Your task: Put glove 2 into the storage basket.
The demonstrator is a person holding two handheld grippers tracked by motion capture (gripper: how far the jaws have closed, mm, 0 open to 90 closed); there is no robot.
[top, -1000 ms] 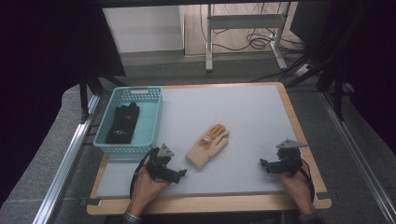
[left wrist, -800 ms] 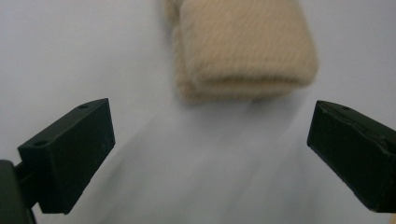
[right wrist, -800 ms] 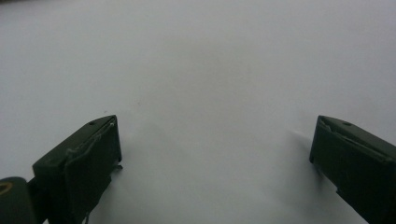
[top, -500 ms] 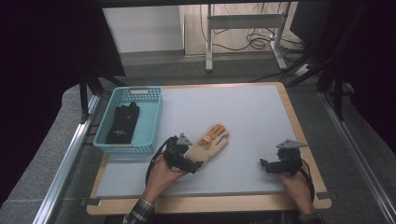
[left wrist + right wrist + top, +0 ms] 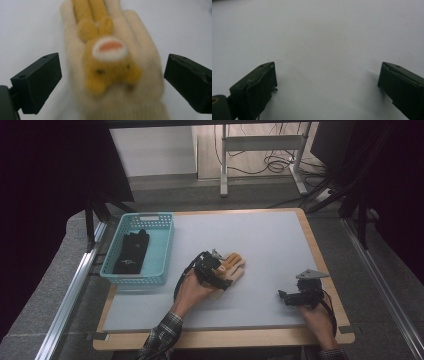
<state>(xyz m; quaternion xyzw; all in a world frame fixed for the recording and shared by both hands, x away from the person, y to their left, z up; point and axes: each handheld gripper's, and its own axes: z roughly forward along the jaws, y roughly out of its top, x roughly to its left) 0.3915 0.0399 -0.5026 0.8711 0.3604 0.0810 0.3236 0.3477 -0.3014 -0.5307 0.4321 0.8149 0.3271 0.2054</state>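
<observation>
A cream knitted glove [image 5: 236, 268] with an orange animal face lies near the middle of the table; up close the glove [image 5: 110, 65] fills the space between my jaws. My left gripper [image 5: 216, 268] is over its cuff end, open, its jaws standing wide on either side of the glove [image 5: 111, 80]. At the table's right front my right gripper [image 5: 287, 297] rests low, open [image 5: 325, 87], with bare white tabletop between its jaws. A black glove [image 5: 131, 251] lies inside the teal basket [image 5: 165, 250] at the left.
The white tabletop [image 5: 260, 240] has a wooden rim [image 5: 320, 250]. Metal rails run along both sides of the table, and a desk frame with cables stands on the floor beyond the far edge.
My left gripper has moved forward and to the right from the table's front left until its open jaws straddle the cream glove. The right gripper has stayed put.
</observation>
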